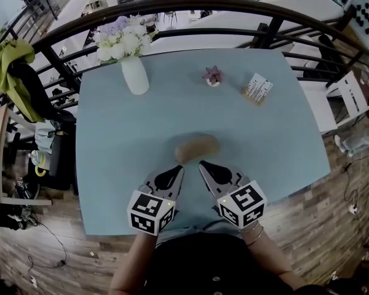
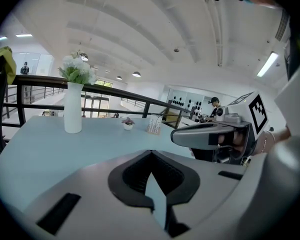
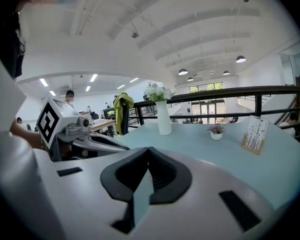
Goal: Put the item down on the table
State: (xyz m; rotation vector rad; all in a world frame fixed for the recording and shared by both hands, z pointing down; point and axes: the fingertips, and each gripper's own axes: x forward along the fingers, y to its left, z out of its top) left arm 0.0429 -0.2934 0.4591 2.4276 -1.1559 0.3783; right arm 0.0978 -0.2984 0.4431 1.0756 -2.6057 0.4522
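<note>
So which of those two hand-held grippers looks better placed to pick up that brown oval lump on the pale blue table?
Right, narrowly, I'd say. The right gripper points at the brown oval lump near its middle; the left gripper aims at its left end. Both are shut and empty.

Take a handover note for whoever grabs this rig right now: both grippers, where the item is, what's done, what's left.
Left gripper: shut, nothing between the jaws.
Right gripper: shut, nothing between the jaws.
Brown loaf-shaped item: on the light blue table, just past both tips. I cannot tell whether they touch it.
Done: the item appears to be set down.
Left: draw both grippers back and check that it rests on its own.
</note>
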